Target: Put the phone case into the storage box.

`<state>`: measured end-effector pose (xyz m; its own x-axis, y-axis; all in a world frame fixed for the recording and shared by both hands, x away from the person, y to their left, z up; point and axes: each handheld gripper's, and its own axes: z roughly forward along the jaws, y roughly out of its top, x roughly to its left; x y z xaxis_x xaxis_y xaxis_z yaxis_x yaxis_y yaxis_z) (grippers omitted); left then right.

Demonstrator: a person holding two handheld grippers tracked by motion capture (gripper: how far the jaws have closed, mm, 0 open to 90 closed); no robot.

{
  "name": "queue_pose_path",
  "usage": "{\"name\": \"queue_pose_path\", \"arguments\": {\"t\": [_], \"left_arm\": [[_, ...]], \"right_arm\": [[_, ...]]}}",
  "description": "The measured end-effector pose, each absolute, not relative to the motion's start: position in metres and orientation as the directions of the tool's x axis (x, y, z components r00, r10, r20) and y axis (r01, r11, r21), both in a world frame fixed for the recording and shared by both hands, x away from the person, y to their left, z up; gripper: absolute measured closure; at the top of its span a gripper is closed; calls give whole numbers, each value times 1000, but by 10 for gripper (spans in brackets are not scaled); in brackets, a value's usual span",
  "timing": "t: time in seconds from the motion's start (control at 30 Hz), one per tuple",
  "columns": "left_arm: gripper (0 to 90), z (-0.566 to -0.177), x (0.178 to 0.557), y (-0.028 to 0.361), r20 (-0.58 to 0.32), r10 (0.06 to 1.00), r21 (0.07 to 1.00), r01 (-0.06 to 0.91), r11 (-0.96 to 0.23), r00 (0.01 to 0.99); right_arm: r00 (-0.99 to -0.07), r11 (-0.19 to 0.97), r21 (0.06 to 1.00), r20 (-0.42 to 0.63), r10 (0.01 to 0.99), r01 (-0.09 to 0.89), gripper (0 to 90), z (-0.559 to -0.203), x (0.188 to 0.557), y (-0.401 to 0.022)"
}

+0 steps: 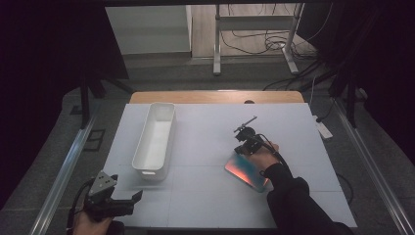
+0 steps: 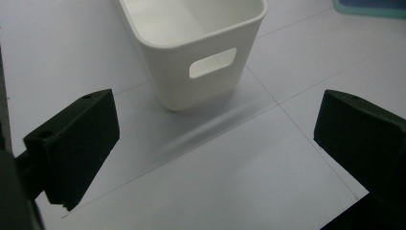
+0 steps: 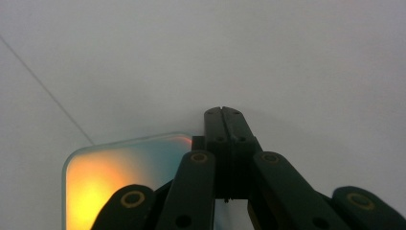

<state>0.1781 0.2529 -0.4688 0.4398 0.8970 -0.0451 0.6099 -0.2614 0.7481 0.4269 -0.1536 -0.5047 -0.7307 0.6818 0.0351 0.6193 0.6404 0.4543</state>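
While my left gripper waits with jaws wide apart near the bin, my right gripper, jaws fully closed and empty, nudges the far edge of the flat iridescent plate; next I judge it needs lifting.

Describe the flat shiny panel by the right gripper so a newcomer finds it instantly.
Start from the pale grey table mat. Right of the long white plastic bin, under the right gripper, lies a flat rounded-corner iridescent panel. Its orange-to-teal sheen marks it out.
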Motion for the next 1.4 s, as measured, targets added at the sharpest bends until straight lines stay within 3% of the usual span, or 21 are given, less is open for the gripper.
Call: {"name": "queue_pose_path", "arguments": {"t": [1.4], "left_arm": [[26,-469,178,252,-38,897,748,608,-266,440]], "right_arm": [[-850,764,399,83,520,507,893,-504,343,-128]]}}
